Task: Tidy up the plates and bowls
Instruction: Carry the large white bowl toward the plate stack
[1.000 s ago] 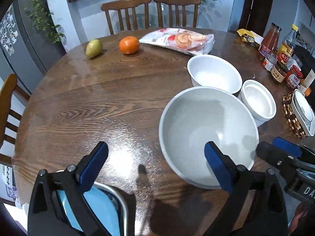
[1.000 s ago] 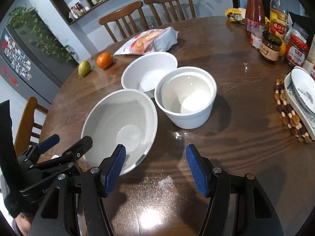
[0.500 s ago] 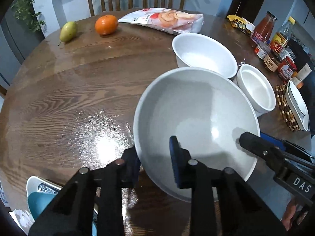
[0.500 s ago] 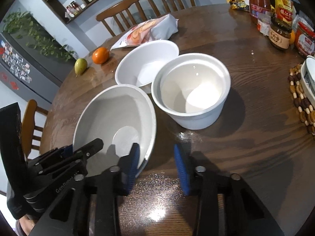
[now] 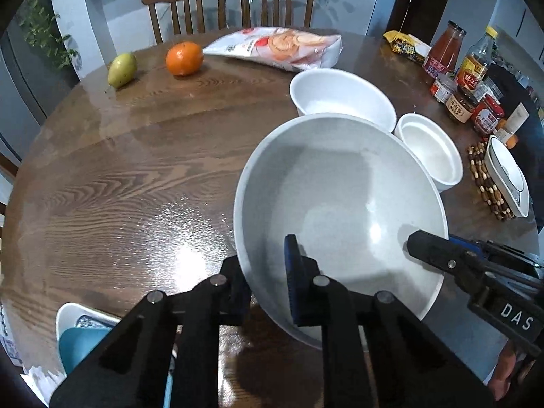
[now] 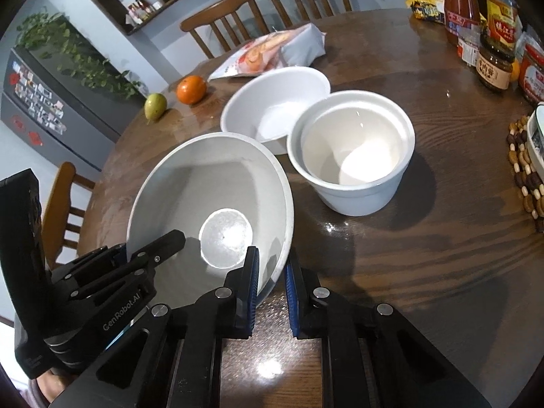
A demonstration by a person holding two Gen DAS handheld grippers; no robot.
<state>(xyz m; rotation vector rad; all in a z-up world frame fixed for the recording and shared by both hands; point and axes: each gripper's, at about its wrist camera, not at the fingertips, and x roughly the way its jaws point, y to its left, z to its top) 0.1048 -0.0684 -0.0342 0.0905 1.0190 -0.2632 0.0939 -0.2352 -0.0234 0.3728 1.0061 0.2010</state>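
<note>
Left wrist view: round wooden table (image 5: pixel 119 187); left gripper (image 5: pixel 268 278) clamps the near rim of the large grey bowl (image 5: pixel 340 197), wall between its jaws. Right wrist view: right gripper (image 6: pixel 272 278) pinches the bowl's opposite rim; ramekin (image 6: pixel 353 156) just beside the bowl.

Lying open: a wide stretch of bare table (image 5: pixel 112 183) left of the big bowl (image 5: pixel 340 210), up to the pear (image 5: pixel 122 65) and orange (image 5: pixel 184 58). Crowding the right: two white bowls (image 6: pixel 275 108) (image 6: pixel 353 156) touching, then jars (image 6: pixel 494 68) and a beaded mat (image 6: pixel 523 173) along the edge.
</note>
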